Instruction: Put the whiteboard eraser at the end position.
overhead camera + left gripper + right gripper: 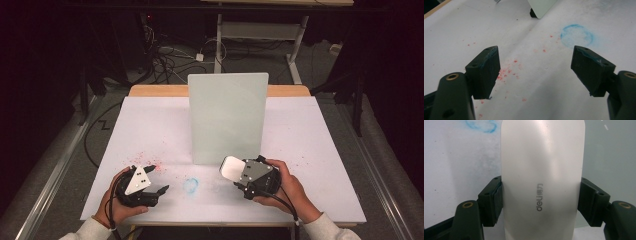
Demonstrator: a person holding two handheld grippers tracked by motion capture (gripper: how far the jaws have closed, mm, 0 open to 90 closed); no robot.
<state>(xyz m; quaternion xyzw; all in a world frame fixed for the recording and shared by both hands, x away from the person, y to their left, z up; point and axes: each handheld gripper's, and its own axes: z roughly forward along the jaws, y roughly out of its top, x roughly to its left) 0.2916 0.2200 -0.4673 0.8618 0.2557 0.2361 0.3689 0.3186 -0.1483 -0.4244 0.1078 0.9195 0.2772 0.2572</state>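
Where the tall, pale upright whiteboard panel [227,117] stands mid-table, the flat white rounded plastic eraser [232,167] is held clamped in the right gripper [239,175], touching or just before the panel's lower right edge. The left gripper [162,190] is kept apart, jaws spread, holding nothing. A smudged blue ring mark [191,185] lies between them on the white paper sheet [150,130]; red specks [147,161] are scattered by the left gripper.

Place: a lab or test room with dark surroundings.
Table [320,150]: white sheet over a wooden top, stained with red specks [145,162] and a blue ring [191,185].
Far floor: tangled cables [167,60] beside a desk frame [295,50].
Left: metal rail [55,175] along the floor.
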